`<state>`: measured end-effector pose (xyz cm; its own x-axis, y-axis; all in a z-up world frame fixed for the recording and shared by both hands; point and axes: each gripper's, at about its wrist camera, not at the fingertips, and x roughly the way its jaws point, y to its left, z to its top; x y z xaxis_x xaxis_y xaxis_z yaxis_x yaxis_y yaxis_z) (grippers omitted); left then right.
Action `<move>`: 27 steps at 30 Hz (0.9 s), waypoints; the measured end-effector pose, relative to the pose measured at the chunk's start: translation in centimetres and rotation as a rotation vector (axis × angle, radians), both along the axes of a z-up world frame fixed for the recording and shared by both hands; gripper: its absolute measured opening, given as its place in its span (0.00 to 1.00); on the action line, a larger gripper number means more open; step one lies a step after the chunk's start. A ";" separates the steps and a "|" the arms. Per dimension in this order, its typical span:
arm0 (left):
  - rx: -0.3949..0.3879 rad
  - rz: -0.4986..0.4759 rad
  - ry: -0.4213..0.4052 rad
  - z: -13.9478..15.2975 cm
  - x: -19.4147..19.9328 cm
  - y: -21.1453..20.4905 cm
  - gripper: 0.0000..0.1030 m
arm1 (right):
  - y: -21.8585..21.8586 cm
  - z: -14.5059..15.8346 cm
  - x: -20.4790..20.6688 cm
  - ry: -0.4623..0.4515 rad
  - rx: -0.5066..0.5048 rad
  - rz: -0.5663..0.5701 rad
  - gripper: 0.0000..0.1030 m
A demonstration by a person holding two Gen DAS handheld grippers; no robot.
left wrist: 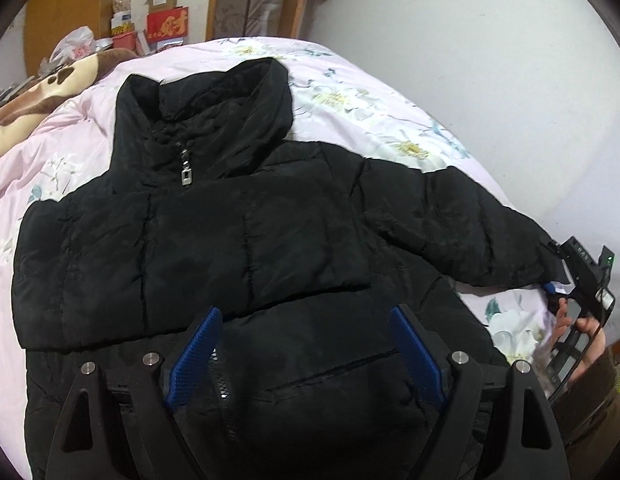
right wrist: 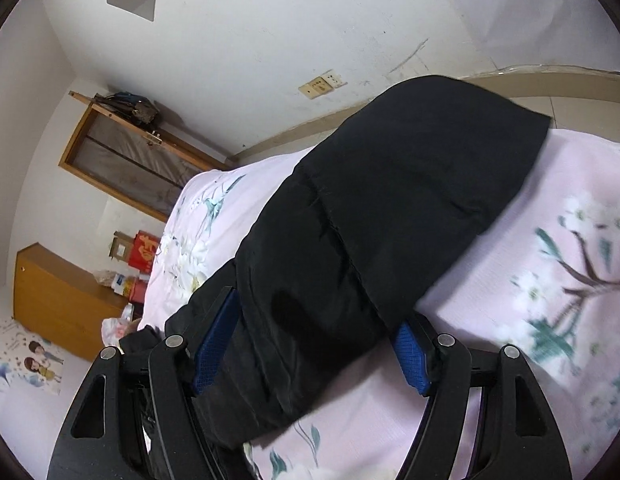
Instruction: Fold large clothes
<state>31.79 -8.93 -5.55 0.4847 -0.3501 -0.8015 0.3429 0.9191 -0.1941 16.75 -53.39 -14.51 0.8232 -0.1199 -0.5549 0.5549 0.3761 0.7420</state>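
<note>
A black puffer jacket (left wrist: 245,216) lies front up on the bed, collar toward the far end, zipper pull showing at the neck. One padded part is folded across its chest. My left gripper (left wrist: 305,316) hovers open over the jacket's lower front with nothing between its blue pads (left wrist: 197,348). The jacket's sleeve (left wrist: 470,224) stretches out to the right. Its cuff end reaches my right gripper (left wrist: 558,268), held by a hand (left wrist: 590,328). In the right wrist view the sleeve (right wrist: 390,208) runs between the wide-apart jaws of the right gripper (right wrist: 318,312), which do not squeeze it.
The bed carries a pink floral quilt (left wrist: 370,112) and a brown patterned blanket (left wrist: 49,92) at the far left. A white wall (left wrist: 490,60) runs along the right side. Boxes and bags (left wrist: 161,24) stand on a wooden cabinet (right wrist: 57,296) beyond the bed.
</note>
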 end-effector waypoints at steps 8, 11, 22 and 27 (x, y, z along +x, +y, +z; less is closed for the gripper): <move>-0.003 0.031 0.016 -1.0 0.6 1.5 0.83 | 0.3 0.2 -0.7 0.017 -0.007 -0.026 0.51; -0.007 0.041 0.019 -1.1 0.7 1.9 0.83 | 0.1 0.0 -0.8 0.031 -0.009 -0.021 0.28; -0.040 0.069 0.010 -0.6 1.1 3.7 0.83 | 3.4 6.2 0.4 0.015 -0.249 0.062 0.13; -0.070 0.124 0.022 -0.3 1.8 6.1 0.83 | 6.6 10.7 2.0 -0.062 -0.343 0.170 0.13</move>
